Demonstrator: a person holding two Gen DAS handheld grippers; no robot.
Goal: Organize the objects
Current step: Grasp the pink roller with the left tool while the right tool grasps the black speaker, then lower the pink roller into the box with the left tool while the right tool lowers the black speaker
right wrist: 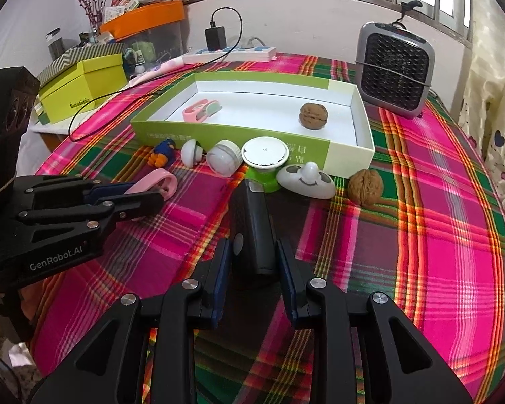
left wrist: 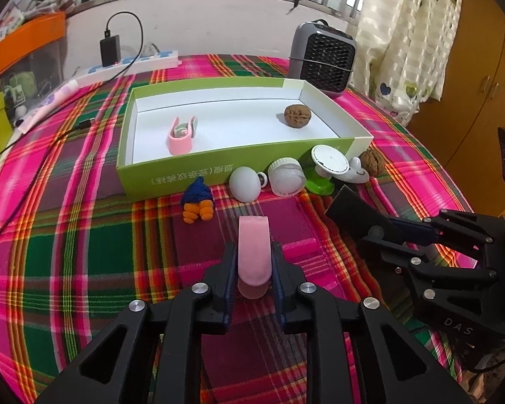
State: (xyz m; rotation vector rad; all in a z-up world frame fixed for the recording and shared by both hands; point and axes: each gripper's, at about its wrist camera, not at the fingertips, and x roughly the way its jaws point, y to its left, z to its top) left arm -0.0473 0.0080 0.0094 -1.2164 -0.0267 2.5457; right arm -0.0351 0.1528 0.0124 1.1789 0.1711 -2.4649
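Clamping a light, springy pink clip (left wrist: 253, 252) mid-body above the table (left wrist: 84, 235), the left gripper (left wrist: 252, 262) grips firmly; the right gripper (right wrist: 254, 256) squeezes a rigid, smooth black device (right wrist: 252, 229), short of the green box (right wrist: 363, 128).

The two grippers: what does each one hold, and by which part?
Left gripper holds a pink clip by its sides near the rounded end. Right gripper holds a black box by its sides, low.

A plaid-clothed table (right wrist: 421, 235) bears a green box (right wrist: 239, 134), heater (right wrist: 395, 70) and walnut (right wrist: 365, 187).
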